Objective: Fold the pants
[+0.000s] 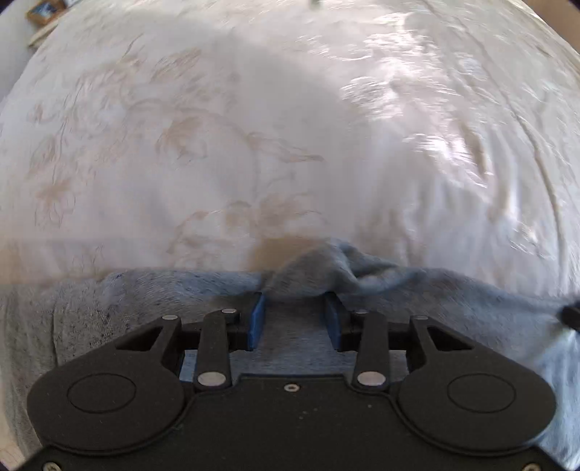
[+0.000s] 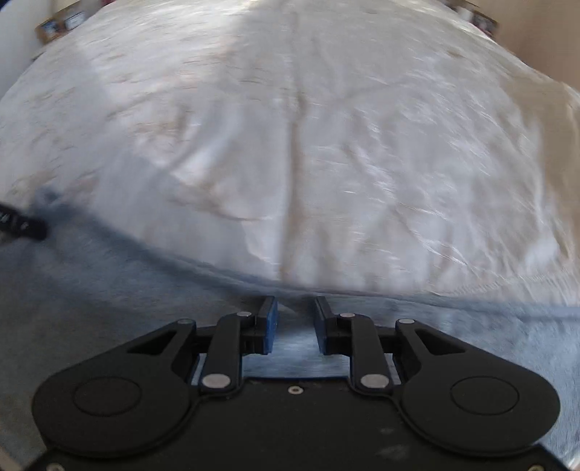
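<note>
Grey-blue pants [image 1: 145,300] lie across the near part of a white bed. In the left wrist view my left gripper [image 1: 295,300] has its jaws apart, with a bunched fold of the pants edge [image 1: 319,271] between the blue pads [image 1: 258,319]. In the right wrist view the pants [image 2: 108,282] fill the lower half, and my right gripper [image 2: 295,308] sits over the pants' far edge with a gap between its pads [image 2: 270,322]. Both views are motion blurred. The other gripper shows as a dark tip at each view's edge [image 1: 571,315] [image 2: 21,224].
A white bedspread [image 1: 253,126] with a faint brown floral print covers the bed, also in the right wrist view [image 2: 326,145]. Small boxes stand beyond the bed's far left corner [image 1: 43,14] [image 2: 58,23]. A beige wall [image 2: 543,36] rises at the far right.
</note>
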Available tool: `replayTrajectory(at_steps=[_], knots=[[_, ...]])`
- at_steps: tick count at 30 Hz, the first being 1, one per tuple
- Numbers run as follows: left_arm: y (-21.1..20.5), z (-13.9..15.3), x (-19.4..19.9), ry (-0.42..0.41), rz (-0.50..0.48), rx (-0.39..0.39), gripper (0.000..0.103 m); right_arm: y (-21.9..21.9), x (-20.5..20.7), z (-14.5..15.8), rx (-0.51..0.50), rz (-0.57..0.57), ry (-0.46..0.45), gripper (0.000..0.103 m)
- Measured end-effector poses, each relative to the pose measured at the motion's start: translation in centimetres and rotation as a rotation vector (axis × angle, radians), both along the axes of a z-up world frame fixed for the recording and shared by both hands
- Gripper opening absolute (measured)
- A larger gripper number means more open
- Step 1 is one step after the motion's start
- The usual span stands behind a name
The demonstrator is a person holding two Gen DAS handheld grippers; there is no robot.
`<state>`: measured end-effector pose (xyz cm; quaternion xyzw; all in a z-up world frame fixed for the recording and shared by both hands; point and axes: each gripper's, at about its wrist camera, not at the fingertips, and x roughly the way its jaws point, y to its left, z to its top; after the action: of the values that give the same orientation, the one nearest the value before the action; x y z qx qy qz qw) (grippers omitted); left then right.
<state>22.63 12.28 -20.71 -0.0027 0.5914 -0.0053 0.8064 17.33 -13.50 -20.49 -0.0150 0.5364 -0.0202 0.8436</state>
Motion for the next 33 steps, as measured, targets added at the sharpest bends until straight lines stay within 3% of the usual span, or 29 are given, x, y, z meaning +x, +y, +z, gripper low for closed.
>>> replayTrajectory(at_steps=[2,4,8,11,13,16,20,23,27,33], knots=[[0.6,0.7,-0.1,0.005,0.032,-0.013,0.047,-2.8,0.1,0.5,0.000,-0.124,-0.003,0.017],[0.6,2.1,-1.1,-0.016,0.040,0.003,0.045,-4.4,-0.4,1.9,0.004,-0.177,-0.034,0.022],[-0.8,4.3,-4.3,-0.037,-0.011,-0.052,0.043,-6.2,-3.6,4.5,0.053,-0.169,-0.060,0.024],[-2.7,4.3,-7.3,-0.014,-0.083,-0.079,0.045,-6.7,-6.8,5.3,0.090,-0.143,-0.045,0.025],[-3.4,3.1,-9.7,0.033,-0.103,-0.055,0.045,-6.8,-8.7,5.0,0.086,-0.117,-0.007,0.025],[-2.8,0.3,-13.1,0.139,-0.048,-0.020,0.045,-7.6,-11.2,2.4,0.072,-0.124,0.104,0.025],[-2.7,1.2,-16.0,0.105,-0.064,0.011,0.045,-9.2,-14.0,1.8,0.096,-0.118,0.133,0.024],[-2.8,3.5,-15.6,0.050,-0.025,0.004,0.044,-10.4,-14.3,3.2,0.123,-0.116,0.098,0.025],[-3.1,5.8,-12.0,-0.042,0.007,-0.029,0.044,-12.2,-13.0,4.8,0.139,-0.150,0.023,0.025],[-4.2,4.9,-5.2,-0.077,-0.028,-0.003,0.044,-12.9,-11.1,5.6,0.144,-0.173,-0.017,0.025]])
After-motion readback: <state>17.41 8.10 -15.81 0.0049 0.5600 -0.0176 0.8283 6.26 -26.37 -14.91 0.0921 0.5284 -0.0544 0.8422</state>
